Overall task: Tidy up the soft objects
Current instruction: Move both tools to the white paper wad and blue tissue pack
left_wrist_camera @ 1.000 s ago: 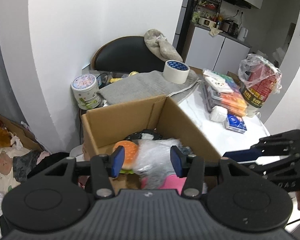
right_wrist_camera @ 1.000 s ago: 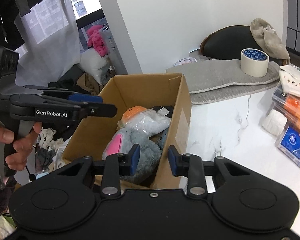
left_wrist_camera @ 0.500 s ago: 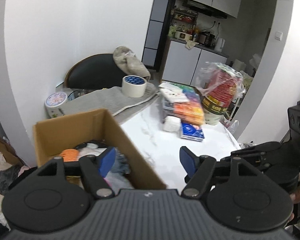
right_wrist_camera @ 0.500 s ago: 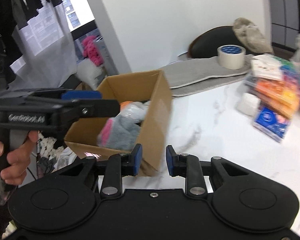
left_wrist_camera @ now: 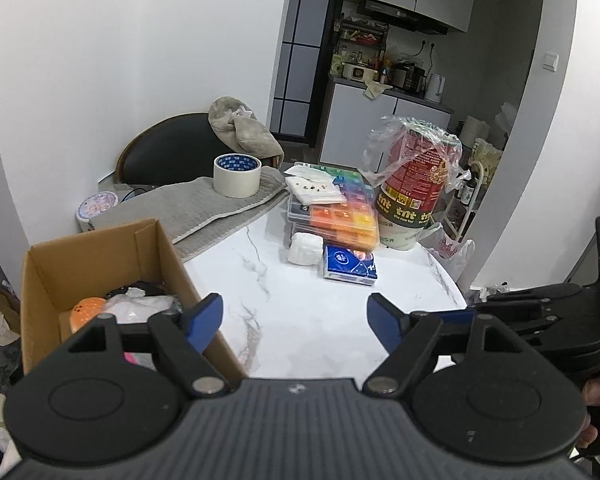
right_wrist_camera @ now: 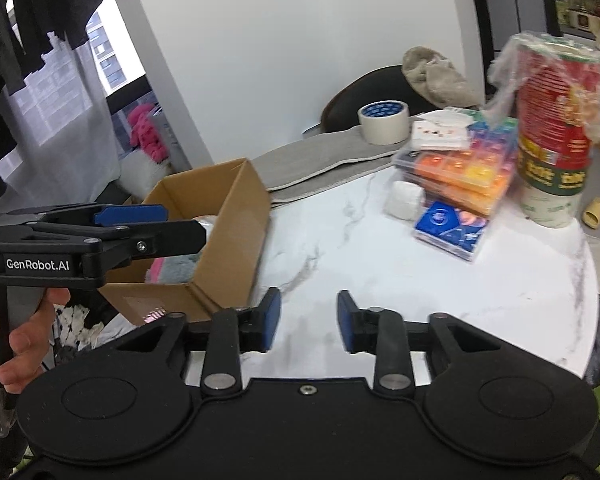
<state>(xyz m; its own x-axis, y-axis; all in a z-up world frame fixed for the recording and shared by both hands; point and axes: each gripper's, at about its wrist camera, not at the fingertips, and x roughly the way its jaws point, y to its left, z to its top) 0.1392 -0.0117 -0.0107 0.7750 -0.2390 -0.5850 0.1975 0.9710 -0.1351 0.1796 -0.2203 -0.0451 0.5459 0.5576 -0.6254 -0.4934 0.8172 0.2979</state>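
Left gripper (left_wrist_camera: 295, 318) opening wide, empty, box (left_wrist_camera: 88, 256) to its left (toys inside), right gripper (right_wrist_camera: 309, 322) opening, empty, over table (right_wrist_camera: 420, 280).

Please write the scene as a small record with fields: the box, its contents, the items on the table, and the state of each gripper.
box: cardboard box, open, at the table's edge
contents: orange toy, white plastic-wrapped item, grey and pink plush
table: white marble table
on table: tape roll on grey towel, colourful organizer boxes, white bundle, blue tissue pack, bagged red tub
left gripper: opening, nothing between jaws
right gripper: opening, nothing between jaws
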